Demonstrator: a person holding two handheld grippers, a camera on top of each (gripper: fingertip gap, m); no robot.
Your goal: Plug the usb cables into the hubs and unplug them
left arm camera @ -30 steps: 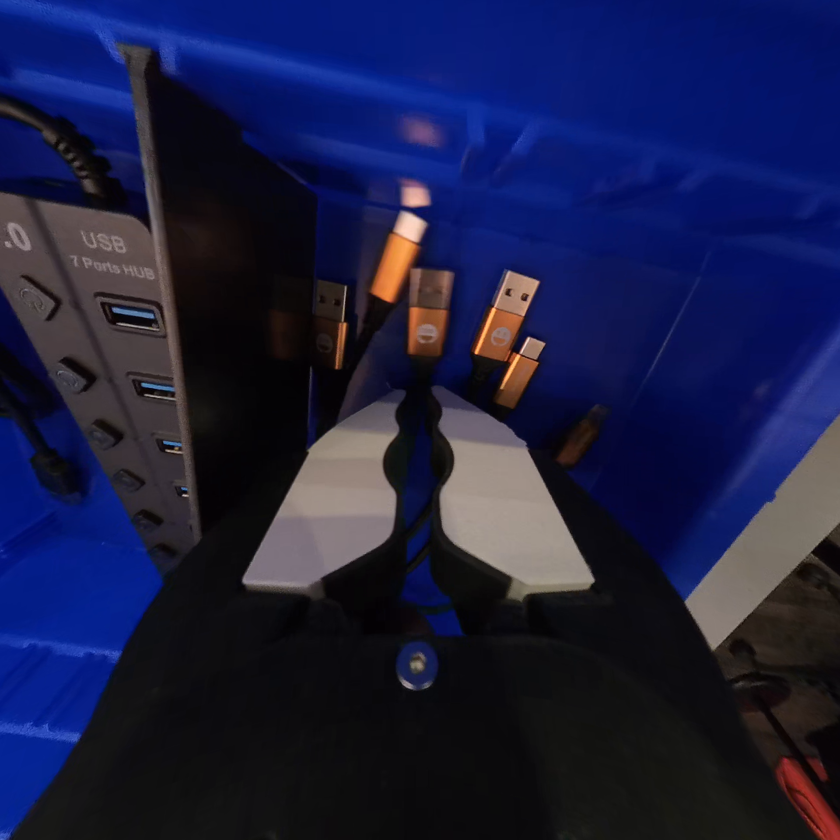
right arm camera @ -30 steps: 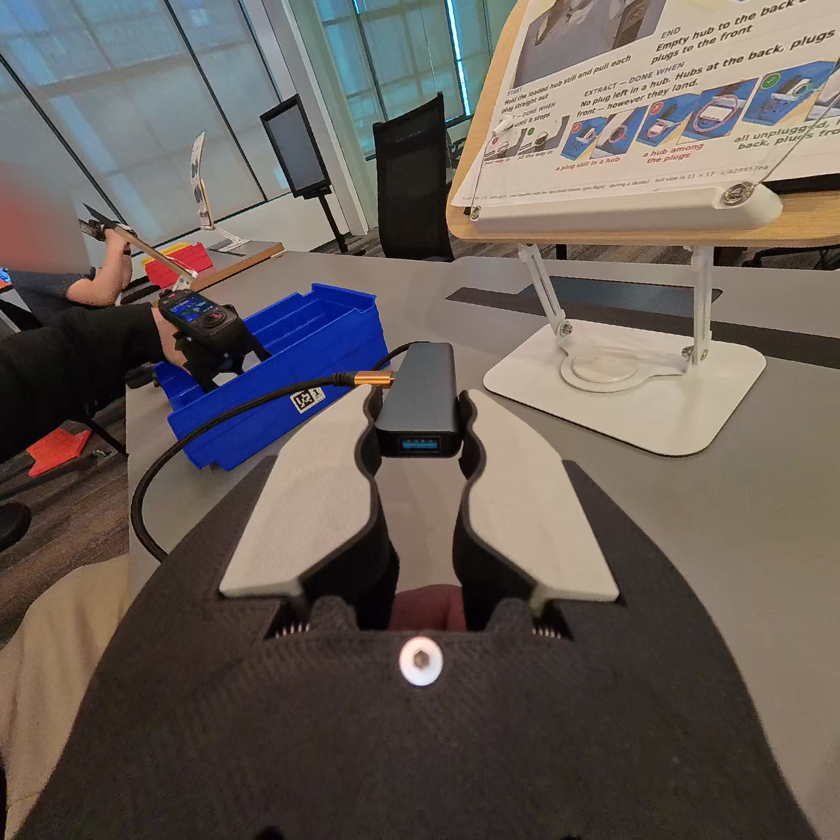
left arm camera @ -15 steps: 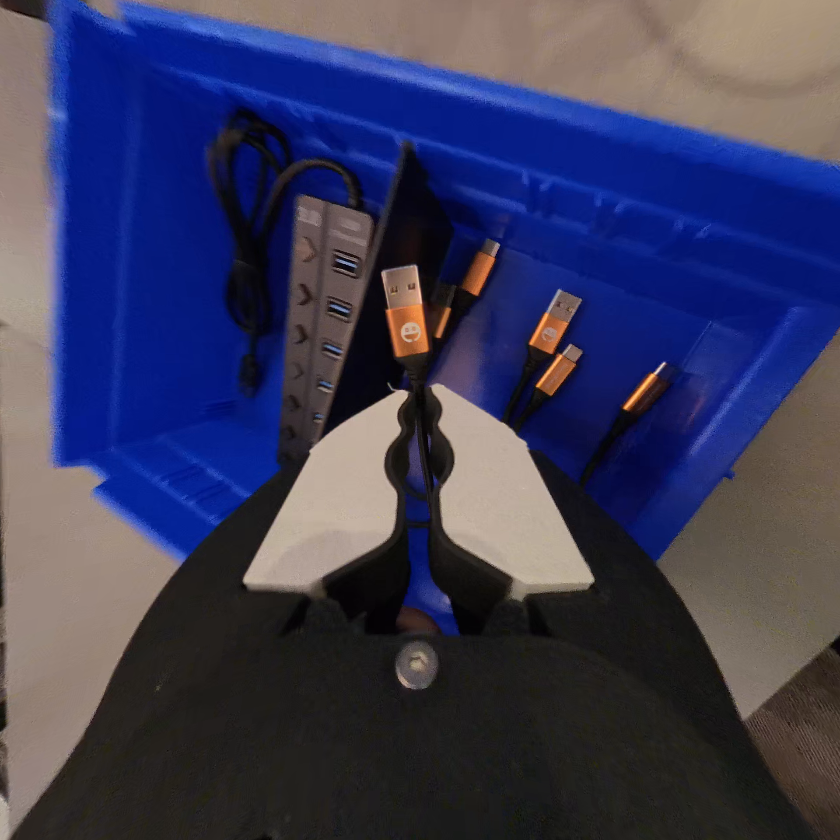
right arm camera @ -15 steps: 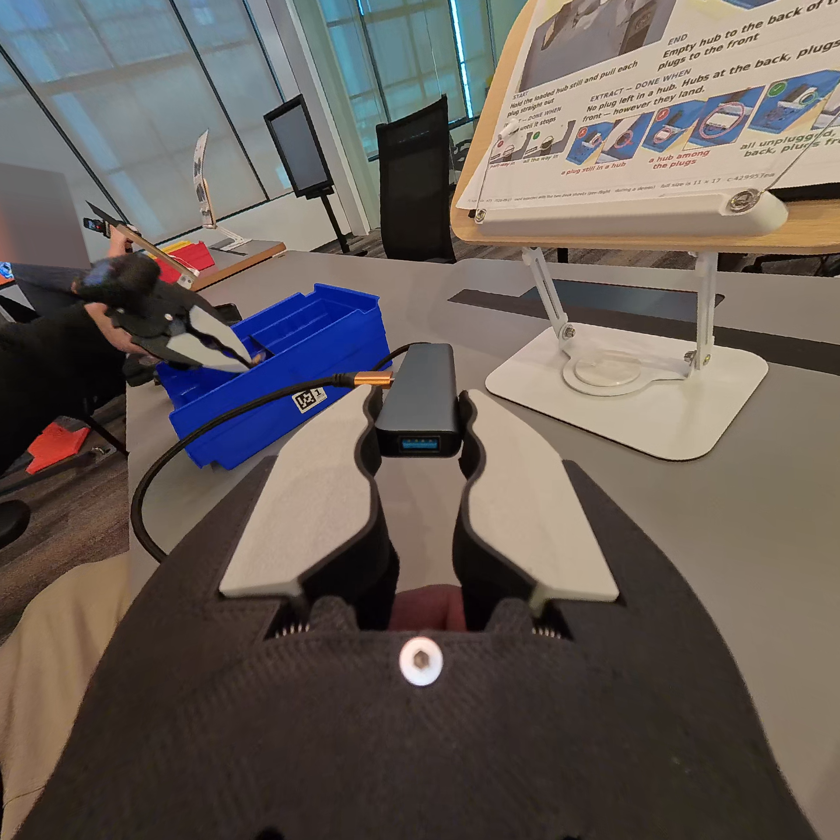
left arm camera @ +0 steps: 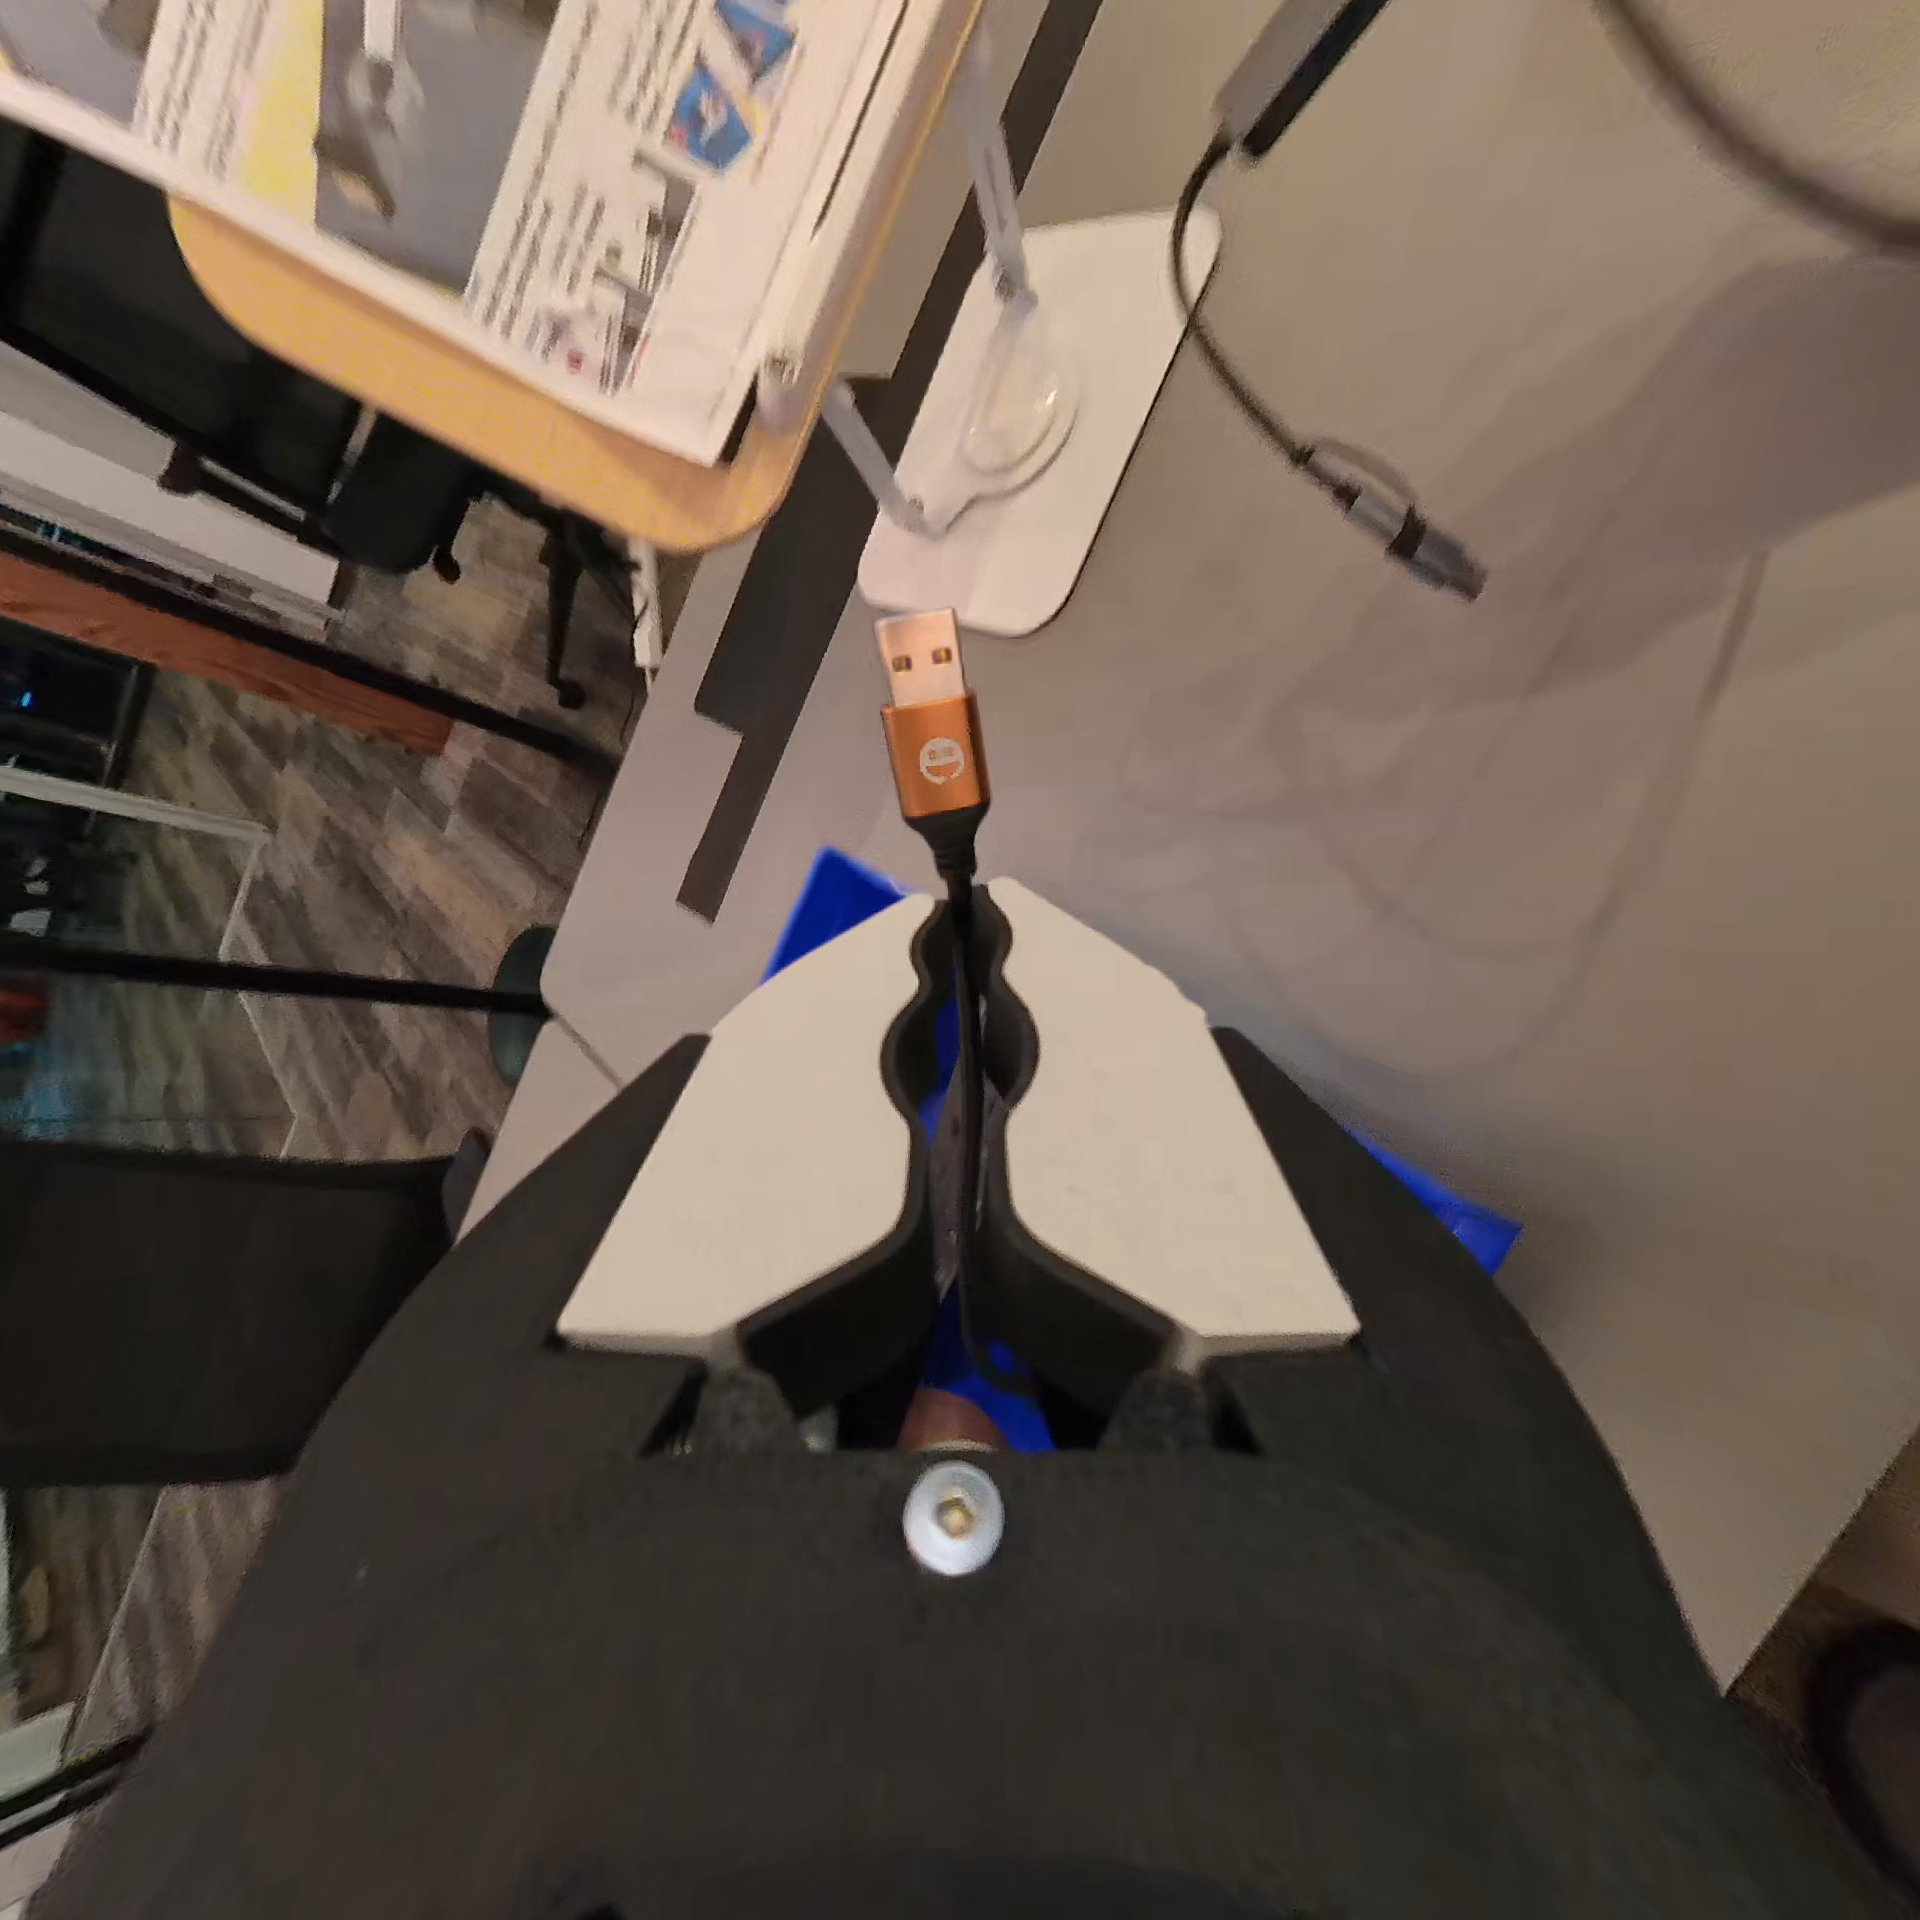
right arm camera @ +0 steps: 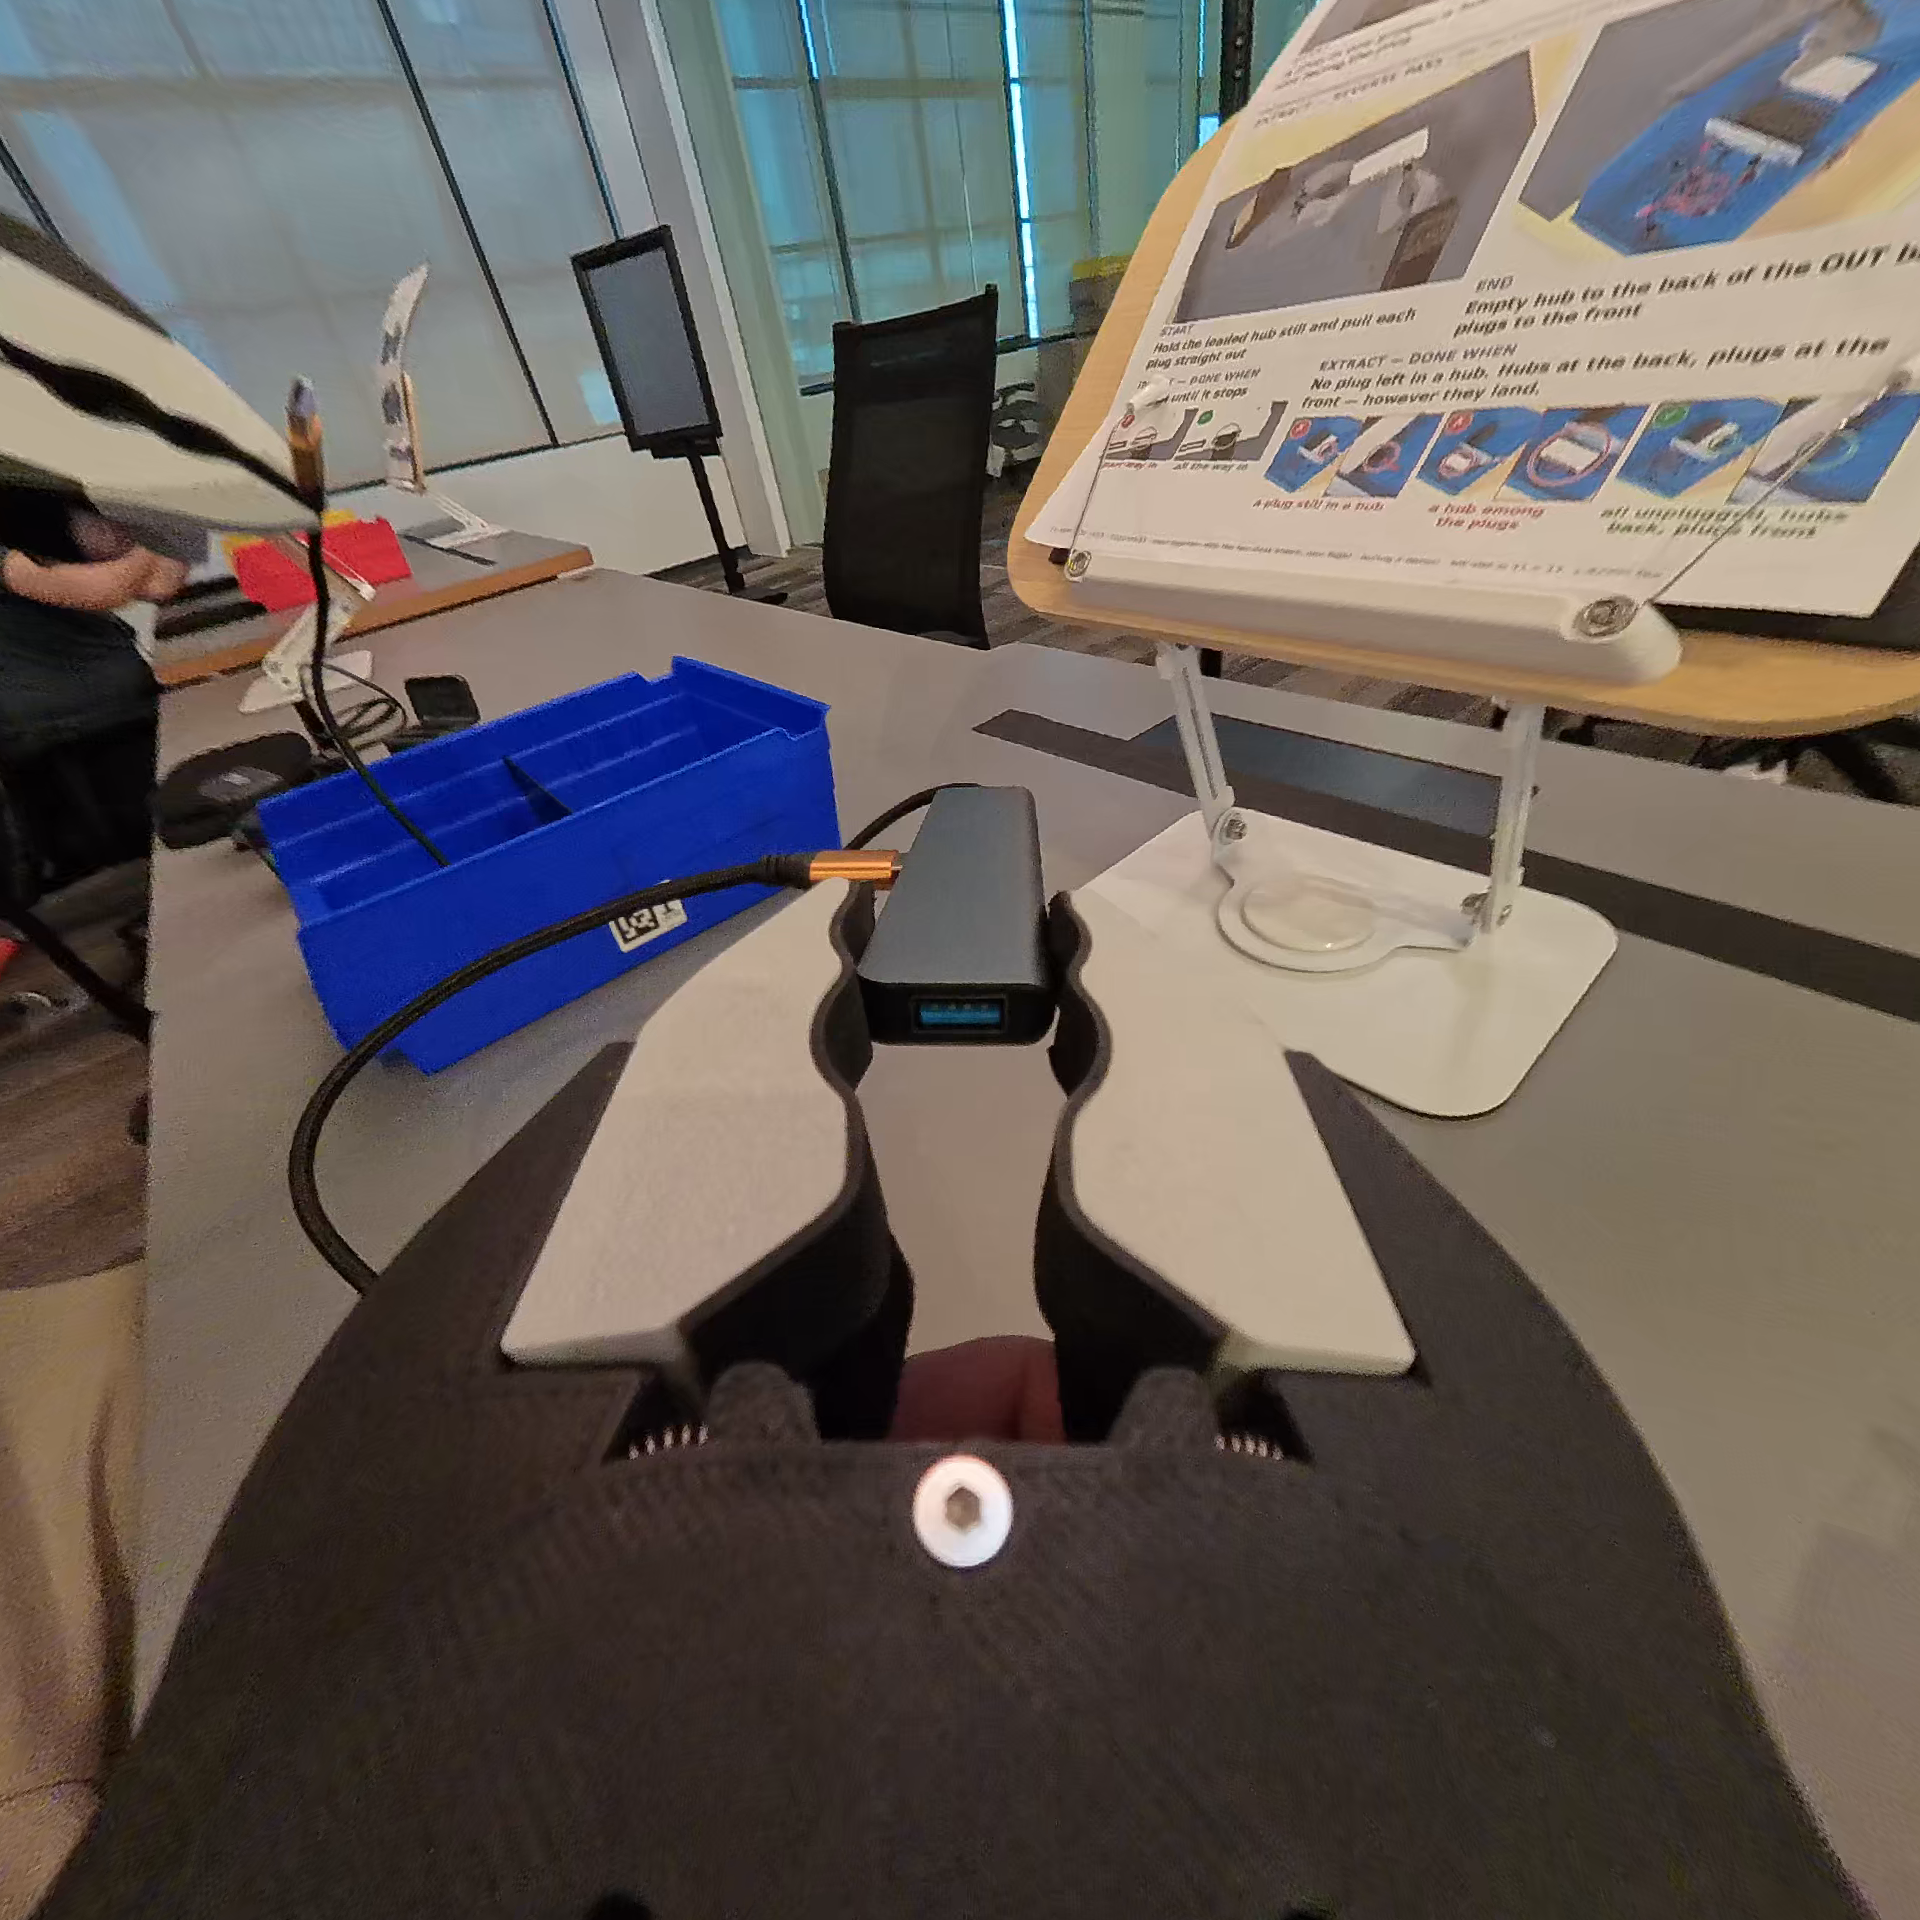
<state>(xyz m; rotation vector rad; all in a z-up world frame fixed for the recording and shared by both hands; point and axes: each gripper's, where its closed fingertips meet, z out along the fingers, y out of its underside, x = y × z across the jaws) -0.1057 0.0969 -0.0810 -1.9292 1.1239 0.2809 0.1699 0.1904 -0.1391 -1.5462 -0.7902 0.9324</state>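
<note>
My left gripper [left arm camera: 961, 914] is shut on the black cord of a USB cable, just behind its orange plug [left arm camera: 928, 724], which points up and away over the grey table. It also shows in the right wrist view [right arm camera: 301, 499], far left, with the cable [right arm camera: 343, 727] hanging down into the blue bin [right arm camera: 561, 842]. My right gripper [right arm camera: 956, 925] is shut on a small dark grey hub [right arm camera: 961, 904], its blue port facing the camera. An orange-ended cable [right arm camera: 852, 868] is plugged into the hub's left side. The hub also shows, blurred, in the left wrist view [left arm camera: 1288, 78].
A white stand [right arm camera: 1392, 956] holding a board with an instruction sheet [right arm camera: 1507, 343] sits on the table to the right of the hub. A black chair [right arm camera: 914, 468] and a monitor [right arm camera: 644, 343] stand behind. A person's arm [right arm camera: 94, 577] is at the far left.
My left gripper has lifted the orange-plug cable out of the blue bin and swung it up and towards the hub side of the table. My right gripper has kept hold of the hub.
</note>
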